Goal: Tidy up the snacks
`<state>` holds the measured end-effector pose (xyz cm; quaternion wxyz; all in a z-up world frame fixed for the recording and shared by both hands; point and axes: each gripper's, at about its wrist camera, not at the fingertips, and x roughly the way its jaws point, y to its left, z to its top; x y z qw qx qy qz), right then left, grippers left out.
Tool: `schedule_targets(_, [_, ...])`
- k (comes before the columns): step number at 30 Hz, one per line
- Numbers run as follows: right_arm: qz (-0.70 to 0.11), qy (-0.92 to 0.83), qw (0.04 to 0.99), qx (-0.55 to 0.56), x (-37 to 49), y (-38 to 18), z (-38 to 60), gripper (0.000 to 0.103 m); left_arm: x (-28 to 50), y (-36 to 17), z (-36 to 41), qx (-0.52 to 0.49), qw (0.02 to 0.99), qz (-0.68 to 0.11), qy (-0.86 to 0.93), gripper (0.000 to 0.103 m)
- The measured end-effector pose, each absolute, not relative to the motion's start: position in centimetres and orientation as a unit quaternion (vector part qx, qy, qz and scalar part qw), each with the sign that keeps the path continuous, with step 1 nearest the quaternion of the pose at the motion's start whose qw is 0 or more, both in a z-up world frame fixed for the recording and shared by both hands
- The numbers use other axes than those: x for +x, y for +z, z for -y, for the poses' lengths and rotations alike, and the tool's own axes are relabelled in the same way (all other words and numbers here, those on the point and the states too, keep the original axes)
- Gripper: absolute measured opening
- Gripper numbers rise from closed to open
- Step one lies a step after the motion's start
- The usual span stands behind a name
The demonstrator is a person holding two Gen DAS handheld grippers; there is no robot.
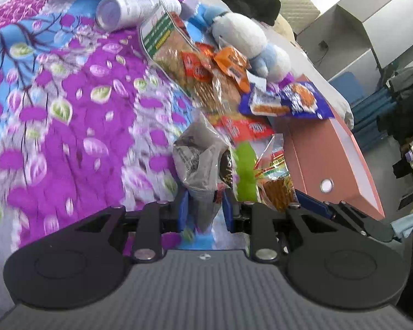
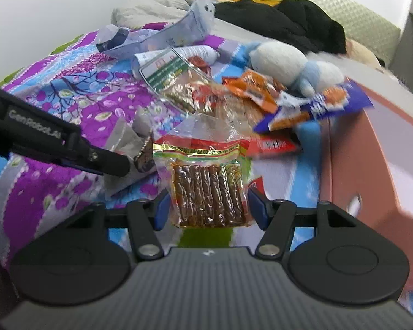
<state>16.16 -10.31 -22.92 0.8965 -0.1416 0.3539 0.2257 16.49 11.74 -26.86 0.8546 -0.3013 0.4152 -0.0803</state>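
A pile of snack packets lies on a floral purple-and-blue bedspread [image 1: 68,115]. My left gripper [image 1: 205,209] is shut on a crinkly grey-clear packet [image 1: 198,159]; it also shows in the right wrist view [image 2: 132,143] held by the left gripper's fingers [image 2: 107,162]. My right gripper [image 2: 209,209] is open around a clear packet of brown sticks [image 2: 206,187], pads on either side, not clamped. That packet shows in the left wrist view [image 1: 275,181]. Orange packets [image 1: 228,63], a purple-blue packet [image 1: 297,99] and a large clear bag with a green label [image 1: 162,44] lie beyond.
A pink box [image 1: 330,159] with a round hole stands right of the pile; it also shows in the right wrist view [image 2: 371,148]. A blue-white plush toy [image 1: 247,41], a white cylinder [image 1: 135,8] and dark clothing [image 2: 283,19] lie behind.
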Motion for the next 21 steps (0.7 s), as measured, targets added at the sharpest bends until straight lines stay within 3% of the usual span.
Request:
schedule_targets(8, [-0.385,0.227,0.885,-0.131,14.4,-23.8,11.9,0.063,15.1,-27.1,-10.8,-0.279,0.848,-0.447,-0.060,0.033])
schedule_targets(10, [-0.391,0.234,0.881,-0.129,14.3,-24.0,12.1,0.065,15.1,-26.9,-10.9,-0.263,0.851,-0.451,-0.047,0.039])
schedule_targets(12, [-0.394,0.235,0.879,-0.130,14.1,-24.2,12.2,0.065,14.9,-26.5,-11.1,-0.249,0.857,-0.450,-0.041,0.061])
schedule_targets(14, [-0.398,0.238,0.878,-0.118,14.2,-24.3,12.5,0.074,14.7,-25.9,-11.1,-0.232,0.864,-0.446,-0.032,0.068])
schedule_targets(15, [-0.397,0.239,0.879,-0.111,14.2,-24.4,12.7,0.084,14.7,-25.7,-11.1,-0.224,0.866,-0.445,-0.033,0.070])
schedule_targets(16, [-0.397,0.241,0.879,-0.105,14.1,-24.4,12.8,0.086,14.8,-25.5,-11.1,-0.216,0.869,-0.443,-0.033,0.071])
schedule_targets(21, [-0.396,0.249,0.879,-0.097,14.2,-24.9,13.0,0.086,15.2,-24.6,-10.2,-0.164,0.889,-0.424,-0.048,0.072])
